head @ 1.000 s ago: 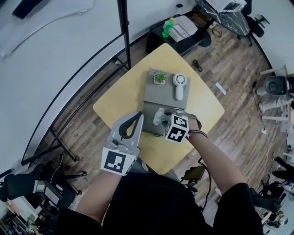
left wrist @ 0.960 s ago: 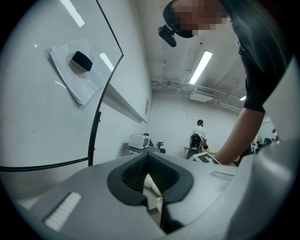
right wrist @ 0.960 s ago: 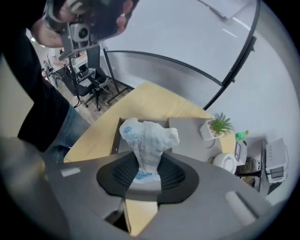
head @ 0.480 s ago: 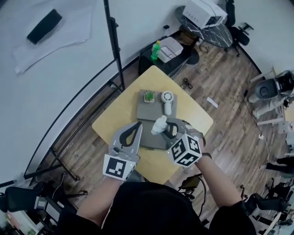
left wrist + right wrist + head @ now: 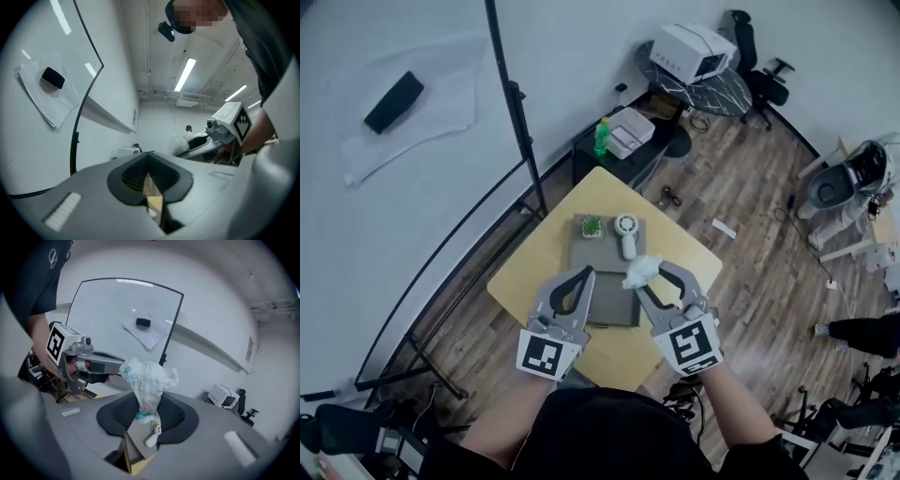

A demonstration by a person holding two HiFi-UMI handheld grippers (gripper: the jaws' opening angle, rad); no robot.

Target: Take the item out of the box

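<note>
A white crumpled packet point(image 5: 641, 272) is held by the right gripper point(image 5: 652, 274) just right of the frame's centre in the head view, over the far right edge of the grey box point(image 5: 612, 302). In the right gripper view the jaws of the right gripper point(image 5: 149, 405) are seen narrowed onto the lower end of the packet point(image 5: 148, 379), which carries blue print. Its bunched top stands above the fingertips against the white wall, so it is held up in the air.

The left gripper point(image 5: 580, 276) is held left of centre over the near left side of the box, apart from the packet. In the left gripper view its jaws point(image 5: 149, 161) are brought together with nothing between them; only a thin slit of the tabletop is seen below them. The right gripper point(image 5: 209, 137) and the packet point(image 5: 180, 144) are seen right of centre in that view. The left gripper point(image 5: 92, 363) is seen at the left of the right gripper view.

The box is set on a yellow table point(image 5: 532, 264) in the middle of the head view. On the grey surface at its far end, a small green plant point(image 5: 592, 226) and a white handheld fan point(image 5: 626, 232) are placed side by side — the plant on the left. A green bottle point(image 5: 602, 138) is seen further up the frame, on the low furniture beyond the table.
</note>
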